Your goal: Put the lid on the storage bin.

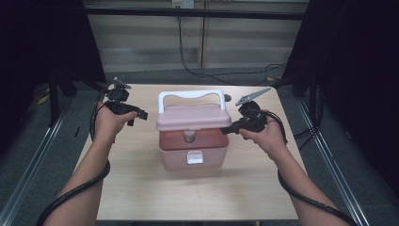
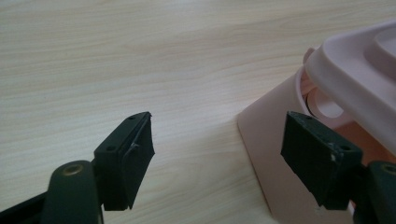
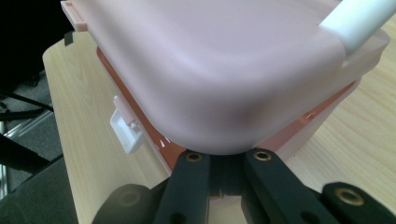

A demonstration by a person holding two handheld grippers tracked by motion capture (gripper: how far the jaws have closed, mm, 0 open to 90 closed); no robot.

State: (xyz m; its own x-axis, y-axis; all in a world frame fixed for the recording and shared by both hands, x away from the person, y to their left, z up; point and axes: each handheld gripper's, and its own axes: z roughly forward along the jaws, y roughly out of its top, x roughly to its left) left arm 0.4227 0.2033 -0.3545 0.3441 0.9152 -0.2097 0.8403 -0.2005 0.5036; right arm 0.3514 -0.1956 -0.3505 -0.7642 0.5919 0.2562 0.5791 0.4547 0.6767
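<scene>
A pink box (image 1: 179, 157) stands mid-table with its pink lid (image 1: 193, 117) lifted at the front; the lid's white handle (image 1: 190, 95) stands upright. My right gripper (image 1: 227, 130) is shut on the lid's right front rim and holds it up. In the right gripper view the lid (image 3: 219, 60) arches over the closed jaws of my right gripper (image 3: 226, 156). My left gripper (image 1: 140, 114) hovers to the left of the box, open with nothing between its jaws. In the left gripper view that gripper (image 2: 217, 126) sits just off the box wall (image 2: 275, 154), below the lid (image 2: 359, 79).
A small jar-like object (image 1: 189, 136) stands inside the box. A white latch (image 1: 195, 157) hangs on the box's front wall, and the latch (image 3: 127, 130) is also in the right gripper view. The wooden table (image 1: 141, 188) lies bare around the box. Cables run across the floor behind the table.
</scene>
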